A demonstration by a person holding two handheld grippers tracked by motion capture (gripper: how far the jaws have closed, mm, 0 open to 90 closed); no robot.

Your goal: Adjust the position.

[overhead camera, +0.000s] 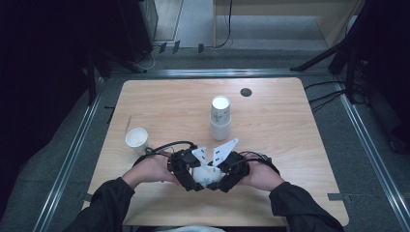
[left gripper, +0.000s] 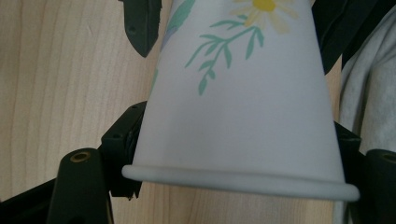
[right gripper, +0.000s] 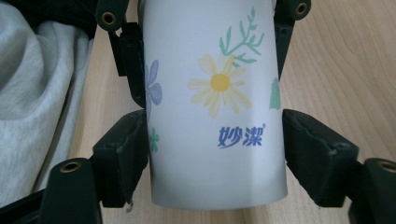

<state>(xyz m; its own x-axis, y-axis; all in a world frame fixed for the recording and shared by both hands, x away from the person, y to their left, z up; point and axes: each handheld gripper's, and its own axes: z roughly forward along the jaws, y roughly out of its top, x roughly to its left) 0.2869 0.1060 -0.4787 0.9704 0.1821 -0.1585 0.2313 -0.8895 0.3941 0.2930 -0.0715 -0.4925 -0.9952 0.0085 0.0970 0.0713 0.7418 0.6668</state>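
Table: light wooden tabletop [overhead camera: 280,125], landmark.
Stack: white flowered paper-cup stack [overhead camera: 220,118] mid-table.
Held cup: white flowered paper cup [overhead camera: 207,175] at near edge, between grippers.
Spare: empty white cup [overhead camera: 137,139] left.
Left gripper [overhead camera: 193,181]: pinches held cup.
Right gripper [overhead camera: 218,182]: jaws flank it, contact unclear.

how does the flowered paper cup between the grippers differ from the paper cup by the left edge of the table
The white paper cup with printed flowers lies on its side, gripped between the left gripper and right gripper; the plain-looking white paper cup stands upright, mouth up, alone near the wooden table's left edge. The held one shows a yellow daisy and blue lettering; any print on the other is too small to tell. Both are white paper cups.
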